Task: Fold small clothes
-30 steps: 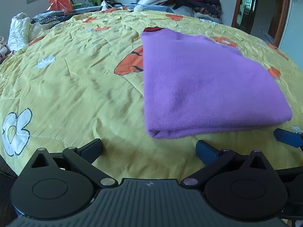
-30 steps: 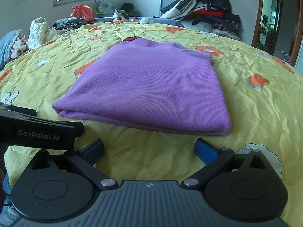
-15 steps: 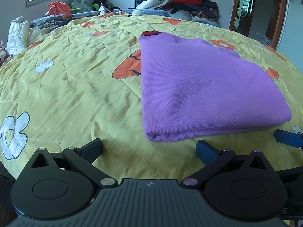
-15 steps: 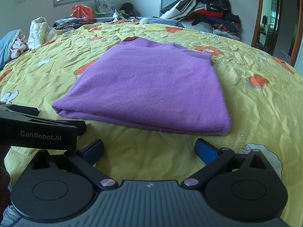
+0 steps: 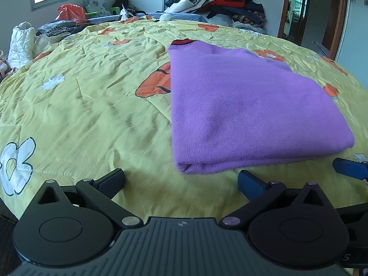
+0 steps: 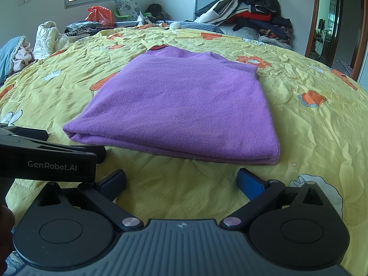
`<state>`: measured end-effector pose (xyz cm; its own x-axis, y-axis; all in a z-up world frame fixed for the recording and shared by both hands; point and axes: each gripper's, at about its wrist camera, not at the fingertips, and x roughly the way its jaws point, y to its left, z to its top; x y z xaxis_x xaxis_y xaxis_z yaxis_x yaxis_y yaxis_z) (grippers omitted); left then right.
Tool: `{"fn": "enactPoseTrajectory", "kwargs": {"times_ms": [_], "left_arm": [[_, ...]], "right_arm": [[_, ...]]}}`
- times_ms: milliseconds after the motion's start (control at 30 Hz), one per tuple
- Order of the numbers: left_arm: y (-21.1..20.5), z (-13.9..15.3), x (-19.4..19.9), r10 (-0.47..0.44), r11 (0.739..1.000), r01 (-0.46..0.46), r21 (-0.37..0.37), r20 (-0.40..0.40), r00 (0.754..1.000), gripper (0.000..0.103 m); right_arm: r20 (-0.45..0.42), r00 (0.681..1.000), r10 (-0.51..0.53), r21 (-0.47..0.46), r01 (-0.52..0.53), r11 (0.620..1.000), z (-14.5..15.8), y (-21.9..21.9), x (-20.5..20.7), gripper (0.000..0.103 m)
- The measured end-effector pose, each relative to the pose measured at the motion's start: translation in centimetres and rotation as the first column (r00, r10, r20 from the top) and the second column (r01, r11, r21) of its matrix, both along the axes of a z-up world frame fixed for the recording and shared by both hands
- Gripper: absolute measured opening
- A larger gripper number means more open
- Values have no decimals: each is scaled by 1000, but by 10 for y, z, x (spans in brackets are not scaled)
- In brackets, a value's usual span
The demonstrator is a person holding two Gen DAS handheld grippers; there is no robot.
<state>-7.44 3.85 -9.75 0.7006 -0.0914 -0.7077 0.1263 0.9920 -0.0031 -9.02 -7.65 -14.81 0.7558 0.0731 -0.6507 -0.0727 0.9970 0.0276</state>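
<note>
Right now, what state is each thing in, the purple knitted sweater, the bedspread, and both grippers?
Purple knitted sweater: folded into a flat rectangle, lying on the bed, not gripped.
Yellow flowered bedspread: spread out, wrinkled.
Left gripper: open, empty, just short of the sweater's near edge.
Right gripper: open, empty, just short of the sweater's near edge.
Pile of dark clothes: heaped, unfolded, at the far end.
</note>
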Motion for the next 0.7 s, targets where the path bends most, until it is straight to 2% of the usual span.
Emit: {"fn": "enactPoseTrajectory", "kwargs": {"times_ms": [700], "left_arm": [[2,-1,1,-6,1000,6,-8,6,1000,103]], "right_arm": [[0,1000,0,0,0,1000,0,0,0,103]]}}
